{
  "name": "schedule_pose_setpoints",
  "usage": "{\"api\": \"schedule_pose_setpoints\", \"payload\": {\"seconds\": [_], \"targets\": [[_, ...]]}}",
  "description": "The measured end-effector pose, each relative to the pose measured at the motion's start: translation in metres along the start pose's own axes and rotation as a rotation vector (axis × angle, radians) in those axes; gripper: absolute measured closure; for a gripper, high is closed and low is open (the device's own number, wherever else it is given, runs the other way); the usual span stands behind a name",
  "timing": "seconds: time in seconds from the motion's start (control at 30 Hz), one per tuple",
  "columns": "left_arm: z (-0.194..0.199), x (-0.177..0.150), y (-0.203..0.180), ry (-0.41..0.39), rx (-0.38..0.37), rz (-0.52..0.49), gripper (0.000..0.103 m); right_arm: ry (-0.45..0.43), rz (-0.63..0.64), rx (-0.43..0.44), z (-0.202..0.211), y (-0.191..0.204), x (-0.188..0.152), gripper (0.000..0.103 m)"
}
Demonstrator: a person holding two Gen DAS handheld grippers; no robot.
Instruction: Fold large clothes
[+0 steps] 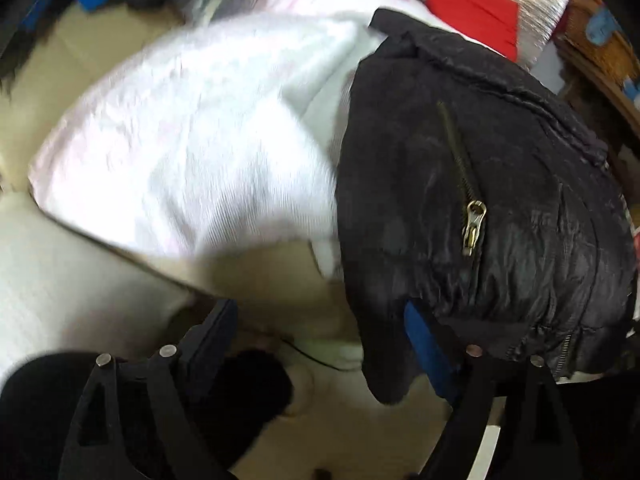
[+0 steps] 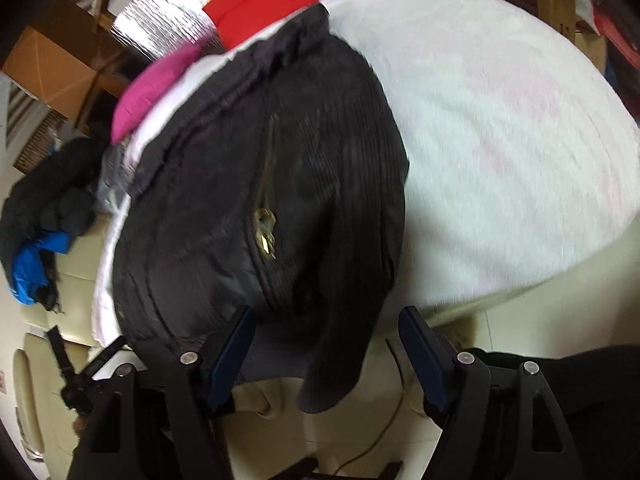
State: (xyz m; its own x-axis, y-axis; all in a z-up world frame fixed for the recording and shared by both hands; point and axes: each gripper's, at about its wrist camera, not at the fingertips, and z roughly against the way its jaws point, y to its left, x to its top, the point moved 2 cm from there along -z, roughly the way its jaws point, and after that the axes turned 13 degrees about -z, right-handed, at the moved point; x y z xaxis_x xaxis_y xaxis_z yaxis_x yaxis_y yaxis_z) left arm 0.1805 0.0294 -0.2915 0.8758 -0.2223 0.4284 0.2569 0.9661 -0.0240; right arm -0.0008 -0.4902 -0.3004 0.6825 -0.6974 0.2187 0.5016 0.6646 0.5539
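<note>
Jacket (image 2: 256, 200) lay at twelve o'clock from our right gripper (image 2: 328, 344); both grippers (image 1: 320, 340) were released, holding nothing.

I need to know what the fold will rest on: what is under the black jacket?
The black jacket lies on a white fluffy cover. What the jacket itself hides cannot be seen.

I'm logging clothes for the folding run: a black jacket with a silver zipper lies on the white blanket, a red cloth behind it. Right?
Not quite: the zipper on the black jacket is brass-coloured, not silver, as the left wrist view shows. The jacket does lie on the white blanket, with the red cloth behind it.
</note>
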Motion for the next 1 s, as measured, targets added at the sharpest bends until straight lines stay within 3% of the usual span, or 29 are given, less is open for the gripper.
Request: {"api": "schedule_pose_setpoints", "payload": {"seconds": [0.17,0.27,0.37,0.53,0.67,0.77,0.8,0.87,0.9,0.97,1.0], "targets": [[-0.015,-0.001,0.005,0.044,-0.056,0.049,0.013,0.007,-0.090,-0.064,-0.024,-0.010,0.002,0.026],[-0.016,0.002,-0.003,0.027,-0.089,0.024,0.014,-0.006,-0.117,-0.049,-0.031,-0.012,-0.001,0.026],[-0.008,-0.008,-0.015,-0.004,-0.093,-0.028,0.014,-0.029,-0.083,-0.023,-0.026,-0.005,-0.004,0.053],[-0.012,-0.007,-0.023,-0.005,-0.153,-0.024,0.014,-0.038,-0.013,-0.043,-0.020,0.006,-0.010,0.053],[-0.038,-0.011,-0.026,0.095,-0.238,0.009,0.014,0.025,-0.078,-0.034,-0.030,-0.005,-0.011,0.032],[-0.049,-0.015,-0.032,0.120,-0.301,0.024,0.015,0.063,-0.099,-0.018,-0.038,-0.005,-0.013,0.030],[-0.048,-0.014,-0.034,0.102,-0.304,0.018,0.020,0.060,-0.087,-0.021,-0.040,-0.003,-0.015,0.030],[-0.042,-0.012,-0.039,0.077,-0.331,-0.011,0.056,0.051,-0.043,-0.010,-0.042,0.003,-0.018,0.031],[-0.038,-0.012,-0.042,0.066,-0.318,-0.030,0.060,0.041,-0.021,-0.013,-0.041,0.005,-0.019,0.039],[-0.032,-0.012,-0.043,0.053,-0.312,-0.048,0.084,0.024,0.014,-0.025,-0.036,0.011,-0.021,0.057],[-0.028,-0.012,-0.042,0.045,-0.329,-0.043,0.086,0.020,0.026,-0.037,-0.034,0.013,-0.022,0.067]]}}
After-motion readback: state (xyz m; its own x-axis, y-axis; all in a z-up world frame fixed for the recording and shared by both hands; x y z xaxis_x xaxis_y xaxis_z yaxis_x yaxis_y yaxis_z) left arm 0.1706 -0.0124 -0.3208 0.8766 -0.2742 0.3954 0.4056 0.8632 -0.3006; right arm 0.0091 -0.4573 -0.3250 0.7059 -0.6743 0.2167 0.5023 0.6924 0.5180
